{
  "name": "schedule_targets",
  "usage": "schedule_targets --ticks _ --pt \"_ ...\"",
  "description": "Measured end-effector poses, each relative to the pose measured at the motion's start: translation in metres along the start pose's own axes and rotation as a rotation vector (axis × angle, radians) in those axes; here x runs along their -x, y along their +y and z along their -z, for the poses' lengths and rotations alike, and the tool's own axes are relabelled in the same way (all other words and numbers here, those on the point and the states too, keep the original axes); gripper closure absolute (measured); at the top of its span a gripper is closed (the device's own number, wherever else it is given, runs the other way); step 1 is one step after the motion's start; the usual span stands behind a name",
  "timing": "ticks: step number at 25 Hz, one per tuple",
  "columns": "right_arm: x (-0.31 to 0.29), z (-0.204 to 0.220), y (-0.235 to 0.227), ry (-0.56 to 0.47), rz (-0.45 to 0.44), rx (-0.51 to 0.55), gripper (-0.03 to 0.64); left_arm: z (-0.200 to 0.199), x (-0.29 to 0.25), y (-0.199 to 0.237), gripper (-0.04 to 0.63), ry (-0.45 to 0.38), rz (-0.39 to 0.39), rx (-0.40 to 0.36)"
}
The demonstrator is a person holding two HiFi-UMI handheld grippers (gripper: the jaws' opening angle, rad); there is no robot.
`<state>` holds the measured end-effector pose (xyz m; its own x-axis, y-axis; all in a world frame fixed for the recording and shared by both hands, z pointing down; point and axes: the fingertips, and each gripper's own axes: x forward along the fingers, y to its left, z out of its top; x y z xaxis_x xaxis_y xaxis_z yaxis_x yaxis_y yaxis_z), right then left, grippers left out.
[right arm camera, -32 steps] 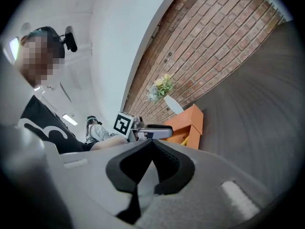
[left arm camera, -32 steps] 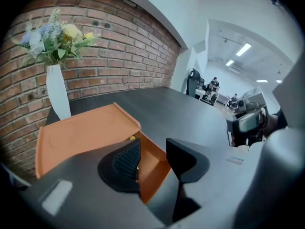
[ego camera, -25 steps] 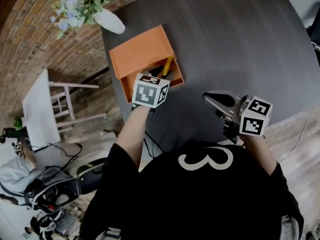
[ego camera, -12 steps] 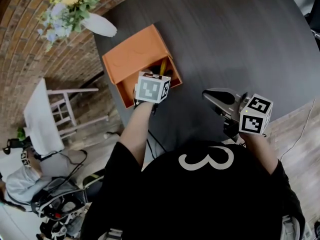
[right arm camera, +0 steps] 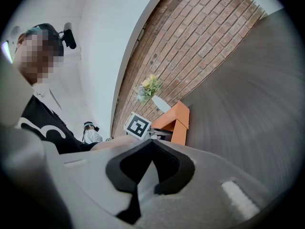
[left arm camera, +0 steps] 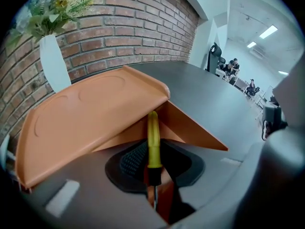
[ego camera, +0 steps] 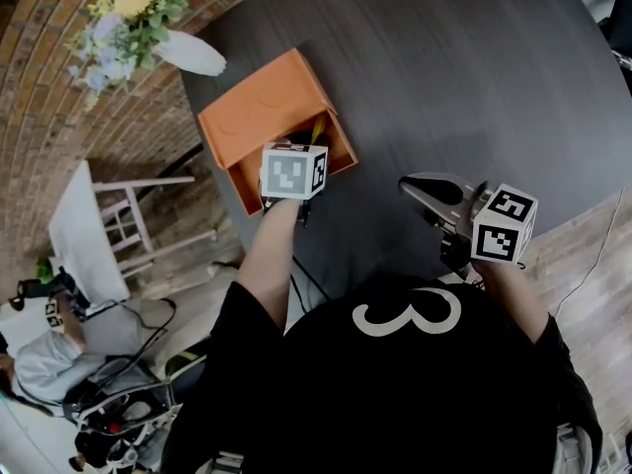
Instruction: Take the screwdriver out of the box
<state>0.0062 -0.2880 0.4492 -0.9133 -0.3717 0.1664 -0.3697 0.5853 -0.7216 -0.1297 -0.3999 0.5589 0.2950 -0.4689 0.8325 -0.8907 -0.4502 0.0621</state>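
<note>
An orange box (ego camera: 259,117) lies open on the dark round table (ego camera: 474,87), lid tipped toward the brick wall. A screwdriver with a yellow handle (ego camera: 318,127) stands in it. My left gripper (ego camera: 308,148) reaches down into the box. In the left gripper view its jaws are closing round the screwdriver (left arm camera: 152,137); the pads (left arm camera: 133,159) sit against the handle's lower end, and the shaft runs down between them. The left gripper (left arm camera: 153,163) faces the box lid (left arm camera: 95,109). My right gripper (ego camera: 423,192) hovers shut and empty near the table's front edge; it (right arm camera: 150,165) looks across at the box (right arm camera: 176,120).
A white vase (ego camera: 188,53) with flowers stands on the table behind the box, close to the brick wall (left arm camera: 119,27). A white chair (ego camera: 118,215) and a crouched person (ego camera: 59,354) with gear are on the floor at the left.
The left gripper has sunk a little deeper into the box over the screwdriver. The right gripper has kept still.
</note>
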Motion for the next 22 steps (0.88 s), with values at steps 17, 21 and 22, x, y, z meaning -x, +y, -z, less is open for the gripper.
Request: schedule_targets --ticks 17,21,22 --pt "0.023 0.012 0.027 0.004 -0.014 0.032 0.615 -0.002 0.051 -0.007 0.499 -0.052 -0.163 -0.258" --pt "0.027 0.011 0.036 0.0 -0.028 0.053 0.615 -0.014 0.076 -0.014 0.499 -0.108 -0.198 -0.299" --pt "0.03 0.012 0.041 0.0 -0.03 0.061 0.615 -0.014 0.084 -0.018 0.499 -0.123 -0.202 -0.306"
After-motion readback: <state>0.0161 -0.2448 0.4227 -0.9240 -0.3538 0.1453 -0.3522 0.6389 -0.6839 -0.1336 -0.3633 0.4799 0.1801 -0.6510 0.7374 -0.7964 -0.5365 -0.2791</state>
